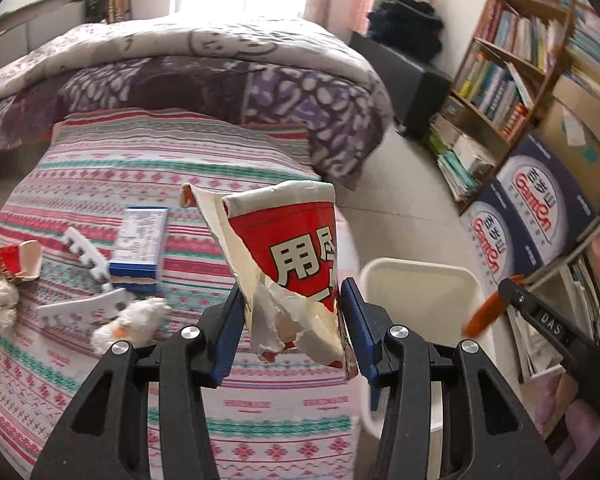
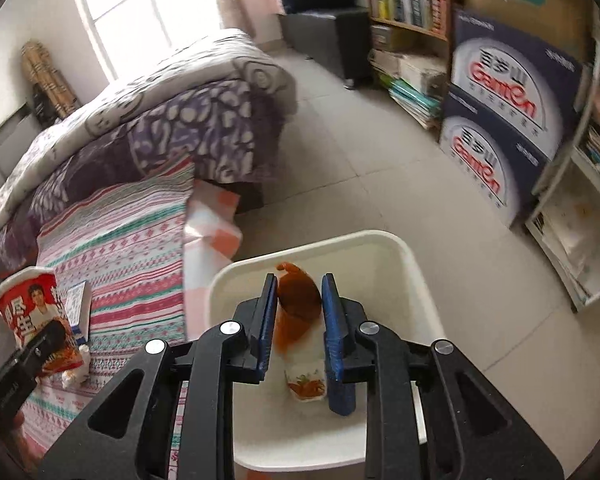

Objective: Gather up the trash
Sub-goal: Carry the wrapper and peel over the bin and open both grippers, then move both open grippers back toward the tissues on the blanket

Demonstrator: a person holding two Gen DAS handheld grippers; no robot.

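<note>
L gripper (image 1: 292,320) clamped on torn red paper cup (image 1: 296,264), held above bed's near right edge, white bin (image 1: 420,280) just right. R gripper (image 2: 296,320) over bin, closed on orange wrapper (image 2: 296,308). Cup looks light, crushable, ripped; prob. best gripped low on wall, gently.

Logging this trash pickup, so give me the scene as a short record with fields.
left gripper: shut on torn red paper cup, over the bed edge
right gripper: holds orange wrapper over white bin
still on bed: cup scrap, tissue wads, foam strips, blue box
bin position: on floor beside striped bed
</note>
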